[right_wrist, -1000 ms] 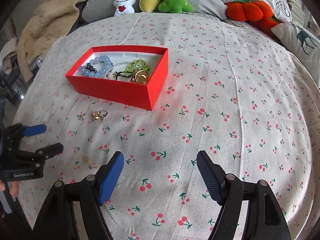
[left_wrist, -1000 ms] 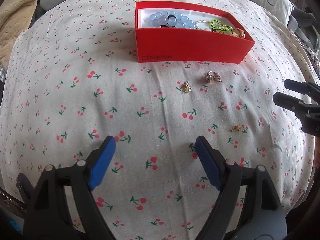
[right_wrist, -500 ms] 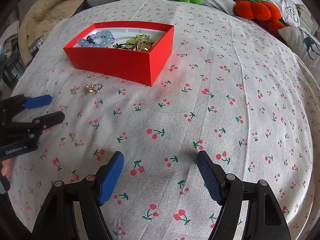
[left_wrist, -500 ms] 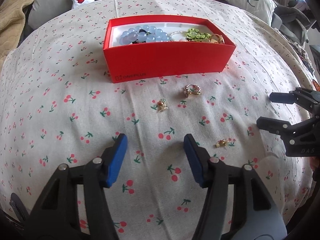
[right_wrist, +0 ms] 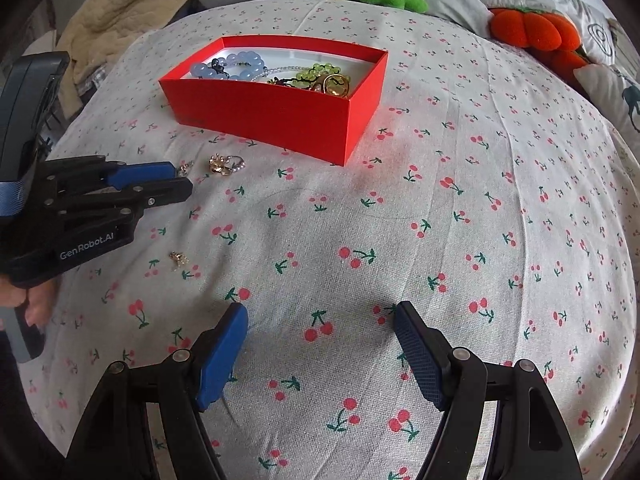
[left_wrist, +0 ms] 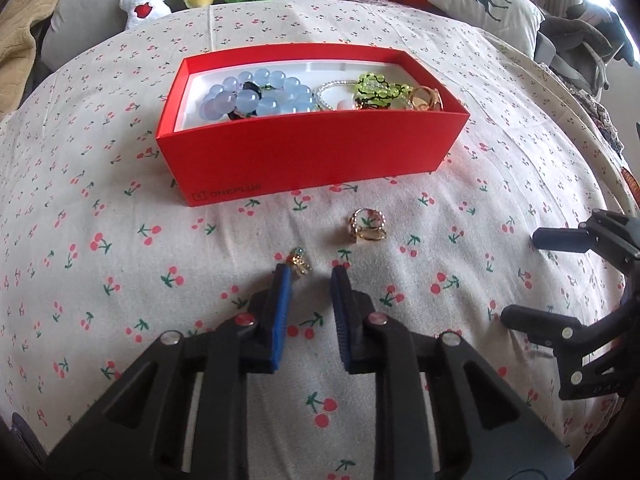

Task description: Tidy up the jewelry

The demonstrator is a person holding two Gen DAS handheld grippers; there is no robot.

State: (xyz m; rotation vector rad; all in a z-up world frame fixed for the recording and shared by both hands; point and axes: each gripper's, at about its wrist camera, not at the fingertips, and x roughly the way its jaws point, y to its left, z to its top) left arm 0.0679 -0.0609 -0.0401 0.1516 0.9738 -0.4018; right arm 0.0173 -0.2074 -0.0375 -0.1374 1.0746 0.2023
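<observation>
Left claw (left_wrist: 310,276), jaws just narrowing but nothing pinched, hovers with the small gold charm (left_wrist: 299,263) at its left fingertip, on the cherry-print bedspread (left_wrist: 120,240) before the red cardboard box (left_wrist: 304,160); right claw (right_wrist: 320,320) spread.

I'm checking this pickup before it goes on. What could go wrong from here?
1. The left claw has just been closing, but the small gold charm lies by its left fingertip, not between the pads; it may get nudged aside.
2. The soft cherry-print cloth could get pinched instead.
3. The gold ring nearby could be bumped.
</observation>
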